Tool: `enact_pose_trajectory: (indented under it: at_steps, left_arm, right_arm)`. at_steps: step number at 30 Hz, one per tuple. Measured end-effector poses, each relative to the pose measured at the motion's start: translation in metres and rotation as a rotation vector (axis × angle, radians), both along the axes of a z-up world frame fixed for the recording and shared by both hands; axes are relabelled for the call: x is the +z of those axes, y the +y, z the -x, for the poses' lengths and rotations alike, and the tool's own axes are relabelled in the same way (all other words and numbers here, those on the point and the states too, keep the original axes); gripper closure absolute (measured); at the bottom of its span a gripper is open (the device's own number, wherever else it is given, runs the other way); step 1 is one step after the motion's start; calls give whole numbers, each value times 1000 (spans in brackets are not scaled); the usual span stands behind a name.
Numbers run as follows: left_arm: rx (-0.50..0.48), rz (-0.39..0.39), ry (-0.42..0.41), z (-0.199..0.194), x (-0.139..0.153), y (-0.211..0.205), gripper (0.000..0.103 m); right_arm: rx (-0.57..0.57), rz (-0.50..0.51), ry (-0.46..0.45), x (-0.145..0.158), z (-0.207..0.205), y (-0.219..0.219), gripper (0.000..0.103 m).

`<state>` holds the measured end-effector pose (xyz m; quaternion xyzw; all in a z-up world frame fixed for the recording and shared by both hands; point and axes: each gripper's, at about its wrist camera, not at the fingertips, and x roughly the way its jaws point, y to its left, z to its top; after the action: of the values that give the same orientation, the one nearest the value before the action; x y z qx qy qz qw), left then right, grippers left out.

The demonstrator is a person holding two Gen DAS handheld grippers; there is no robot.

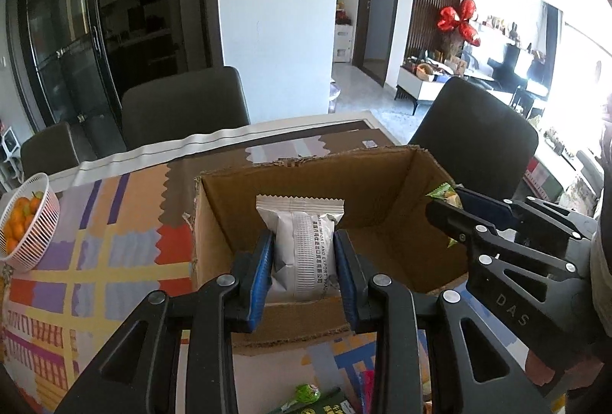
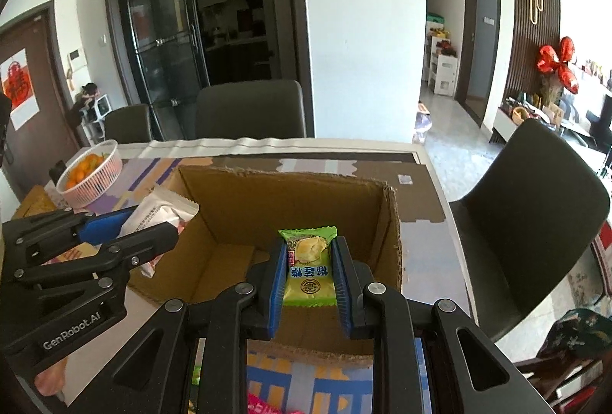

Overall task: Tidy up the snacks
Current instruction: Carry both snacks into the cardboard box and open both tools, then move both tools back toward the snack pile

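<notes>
Two packets held at once, both above the open cardboard box (image 1: pixel 382 192). Left gripper (image 1: pixel 304 272) clamped on the silver-white snack packet (image 1: pixel 302 245), blue pads pressing its two long sides; long axis of the packet running straight out along the fingers, crimped end farthest away, tilted down toward the box floor. Right gripper (image 2: pixel 310 274) clamped the same way on the green candy packet (image 2: pixel 308 265), its long axis also in line with the fingers, serrated top edge leading.

Seen from the right wrist, silver-white packet hanging over the box's left wall rather than well inside; green packet sitting over the middle of the opening, nearer wall just below the pads. So, by judgement: right hand better placed for a drop, straight down into the cavity; left hand needing a short shift inward past the wall first, or risking a packet that catches the rim and falls outside onto the patterned tablecloth (image 1: pixel 114 261). Box floor looking bare.
</notes>
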<state>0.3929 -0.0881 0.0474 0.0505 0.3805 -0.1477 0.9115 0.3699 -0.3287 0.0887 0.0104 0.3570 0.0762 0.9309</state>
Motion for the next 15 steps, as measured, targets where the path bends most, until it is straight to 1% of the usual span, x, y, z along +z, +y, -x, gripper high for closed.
enact_pose_trajectory:
  at_steps: [1, 2, 3, 5, 7, 8, 9, 11, 13, 15]
  left_arm:
    - [7, -11, -4, -1, 0, 0, 64]
    - [13, -18, -11, 0, -1, 1, 54]
    - [19, -22, -20, 1, 0, 2, 48]
    - [26, -26, -29, 6, 1, 5, 46]
    - [33, -28, -37, 11, 3, 9, 43]
    - [40, -31, -45, 16, 5, 11, 38]
    - [44, -28, -53, 20, 7, 13, 35]
    - [44, -26, -67, 30, 11, 16, 35]
    - [46, -22, -81, 40, 17, 19, 33]
    - [52, -23, -103, 51, 24, 23, 28]
  right_arm:
    - [-5, 1, 3, -2, -1, 0, 78]
    - [-8, 5, 12, -4, -1, -1, 71]
    - [-10, 7, 20, -5, -1, -2, 63]
    - [-23, 14, 15, -6, 1, -4, 59]
    - [-23, 17, 14, -6, 5, -4, 59]
    - [-22, 13, 16, -6, 9, -5, 59]
    - [-23, 8, 17, -5, 11, -5, 56]
    - [-26, -5, 18, -3, 18, -7, 51]
    - [-28, -6, 12, 1, 27, -7, 51]
    - [-27, -6, 2, 5, 40, -6, 48]
